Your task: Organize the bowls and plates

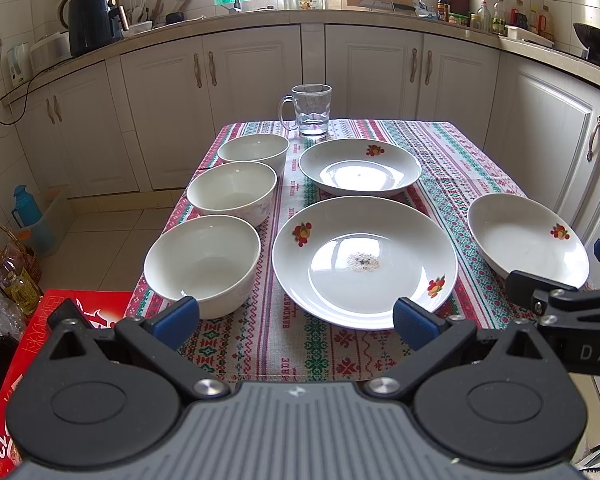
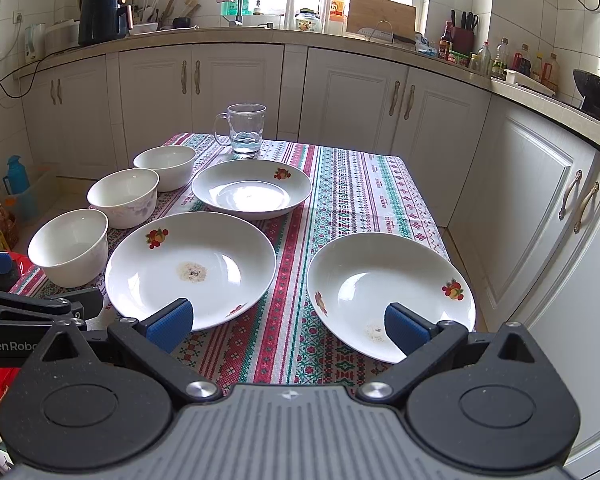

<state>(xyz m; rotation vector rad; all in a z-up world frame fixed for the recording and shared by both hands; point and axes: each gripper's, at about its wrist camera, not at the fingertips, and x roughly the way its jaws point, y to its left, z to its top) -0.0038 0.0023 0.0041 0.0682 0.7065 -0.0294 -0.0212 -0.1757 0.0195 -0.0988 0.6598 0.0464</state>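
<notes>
Three white bowls stand in a row along the table's left side: near bowl [image 1: 203, 263] [image 2: 70, 246], middle bowl [image 1: 233, 191] [image 2: 124, 197], far bowl [image 1: 254, 151] [image 2: 165, 166]. Three white plates with fruit prints lie to their right: near centre plate [image 1: 364, 260] [image 2: 191, 266], far plate [image 1: 360, 165] [image 2: 252, 188], right plate [image 1: 527, 238] [image 2: 390, 294]. My left gripper [image 1: 296, 320] hangs open just above the table's near edge, before the near bowl and centre plate. My right gripper [image 2: 288, 322] is open too, its fingers over the rims of the centre and right plates. Neither holds anything.
A glass mug [image 1: 311, 110] [image 2: 246, 128] stands at the table's far edge. The patterned tablecloth [image 1: 284, 344] covers the table. A red box [image 1: 32, 344] and bottles [image 1: 18, 280] sit on the floor at left. White cabinets [image 2: 540, 208] run close along the right and back.
</notes>
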